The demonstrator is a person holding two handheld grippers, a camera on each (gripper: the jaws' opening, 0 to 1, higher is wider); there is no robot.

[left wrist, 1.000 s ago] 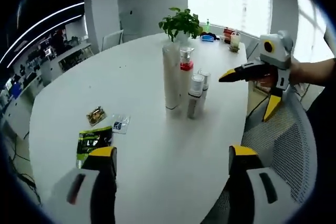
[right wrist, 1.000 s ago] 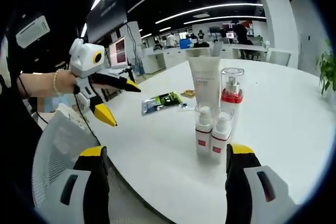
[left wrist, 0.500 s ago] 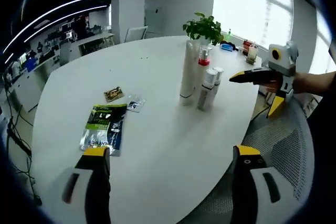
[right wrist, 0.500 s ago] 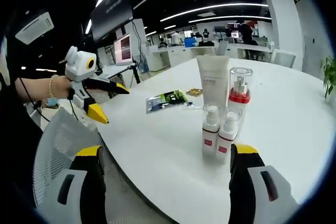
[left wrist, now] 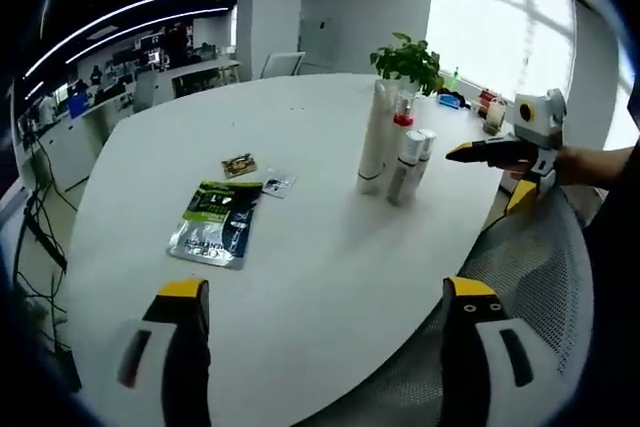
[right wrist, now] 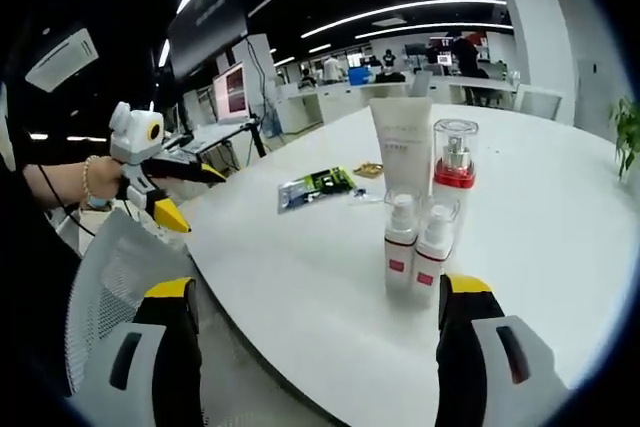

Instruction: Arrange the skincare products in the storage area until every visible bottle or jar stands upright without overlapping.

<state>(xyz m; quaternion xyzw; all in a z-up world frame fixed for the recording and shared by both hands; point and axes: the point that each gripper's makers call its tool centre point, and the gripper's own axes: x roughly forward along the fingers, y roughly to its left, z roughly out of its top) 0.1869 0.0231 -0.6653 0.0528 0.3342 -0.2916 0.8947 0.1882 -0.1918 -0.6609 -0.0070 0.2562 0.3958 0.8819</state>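
Skincare bottles stand upright in a tight cluster on the white table (left wrist: 300, 277). In the left gripper view we see the tall white tube (left wrist: 376, 137), the red-collared pump bottle (left wrist: 402, 119) and two small pump bottles (left wrist: 410, 167) near the potted plant (left wrist: 405, 59); the green sachet (left wrist: 213, 222) lies apart. Our left gripper (left wrist: 320, 347) is open and empty, and the right gripper (left wrist: 490, 153) hovers beside the cluster.

In the right gripper view our right gripper (right wrist: 318, 347) also gapes empty before the bottles. We judge the arrangement done; next we only check spacing.
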